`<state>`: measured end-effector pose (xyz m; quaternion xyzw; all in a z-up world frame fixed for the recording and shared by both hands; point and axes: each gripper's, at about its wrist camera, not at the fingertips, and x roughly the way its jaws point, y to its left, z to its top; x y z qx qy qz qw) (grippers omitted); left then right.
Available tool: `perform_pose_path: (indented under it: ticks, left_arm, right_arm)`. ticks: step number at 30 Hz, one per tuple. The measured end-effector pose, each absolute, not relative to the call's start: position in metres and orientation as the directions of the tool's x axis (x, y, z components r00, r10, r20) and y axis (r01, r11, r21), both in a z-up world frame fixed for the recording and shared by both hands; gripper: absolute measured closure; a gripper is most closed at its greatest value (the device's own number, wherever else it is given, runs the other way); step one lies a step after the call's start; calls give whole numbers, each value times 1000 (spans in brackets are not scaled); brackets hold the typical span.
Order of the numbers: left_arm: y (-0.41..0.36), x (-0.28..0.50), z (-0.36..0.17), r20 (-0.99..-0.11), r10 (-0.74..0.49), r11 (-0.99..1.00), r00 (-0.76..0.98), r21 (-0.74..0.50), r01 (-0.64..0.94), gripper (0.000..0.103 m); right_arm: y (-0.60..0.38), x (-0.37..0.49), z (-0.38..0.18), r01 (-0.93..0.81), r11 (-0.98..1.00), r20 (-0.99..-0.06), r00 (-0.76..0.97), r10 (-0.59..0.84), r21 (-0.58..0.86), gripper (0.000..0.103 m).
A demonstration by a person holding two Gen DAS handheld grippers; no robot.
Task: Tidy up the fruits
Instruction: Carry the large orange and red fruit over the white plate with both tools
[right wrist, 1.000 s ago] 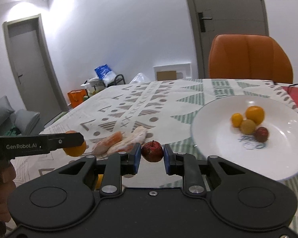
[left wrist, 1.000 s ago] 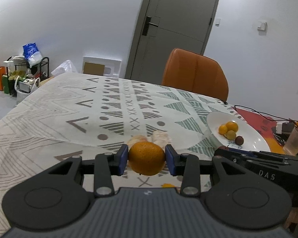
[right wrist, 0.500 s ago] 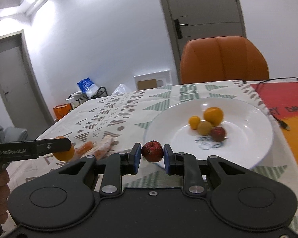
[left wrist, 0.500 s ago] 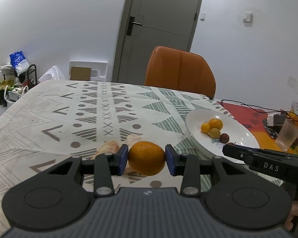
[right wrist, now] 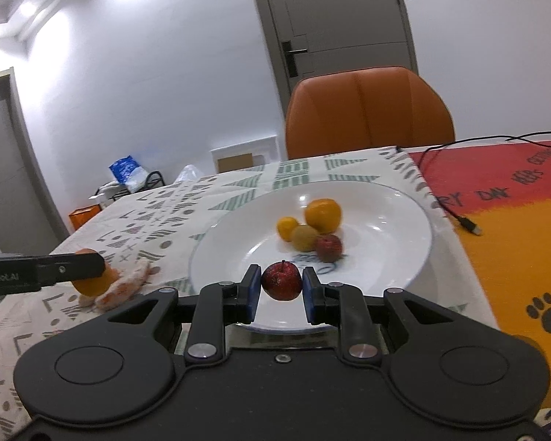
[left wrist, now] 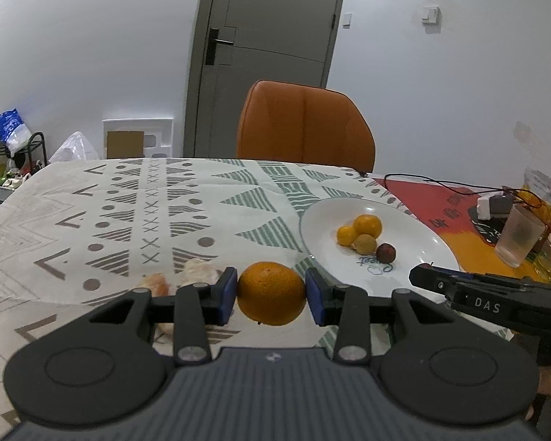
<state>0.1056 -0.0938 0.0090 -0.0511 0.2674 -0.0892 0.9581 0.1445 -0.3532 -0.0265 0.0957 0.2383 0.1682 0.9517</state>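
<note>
My left gripper (left wrist: 271,292) is shut on an orange (left wrist: 271,293), held above the patterned cloth just left of the white plate (left wrist: 418,231). My right gripper (right wrist: 281,280) is shut on a small red fruit (right wrist: 281,280) and hangs over the near part of the plate (right wrist: 393,220). In the plate lie several small fruits: two orange ones (right wrist: 322,214), a yellowish one (right wrist: 304,237) and a dark red one (right wrist: 328,247). The left gripper with its orange (right wrist: 92,283) shows at the left of the right wrist view. The right gripper's finger (left wrist: 444,283) shows at the right of the left wrist view.
Pale orange peel pieces (left wrist: 198,270) lie on the cloth left of the plate. An orange chair (left wrist: 305,128) stands behind the table. A clear plastic cup (left wrist: 519,237), a bottle and black cables (left wrist: 440,183) sit on the red mat at right.
Both grippers have moved right toward the plate with their fruits held. The red fruit now hangs over the plate's near part; the orange has come close to the plate's left rim.
</note>
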Motion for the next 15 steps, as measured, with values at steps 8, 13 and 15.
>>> perform_pose_path:
  ticks: [8, 13, 15]
  left_arm:
    - [-110, 115, 8, -509, -214, 977, 834, -129, 171, 64]
    - [-121, 119, 8, -510, -225, 974, 830, -119, 191, 64]
    - [-127, 121, 9, -509, -231, 973, 829, -115, 201, 64]
  right_arm:
    - [-369, 146, -30, -197, 945, -408, 865, 293, 262, 76]
    - [-376, 142, -28, -205, 942, -392, 870, 300, 267, 76]
    - [-378, 142, -29, -204, 940, -393, 868, 304, 274, 76]
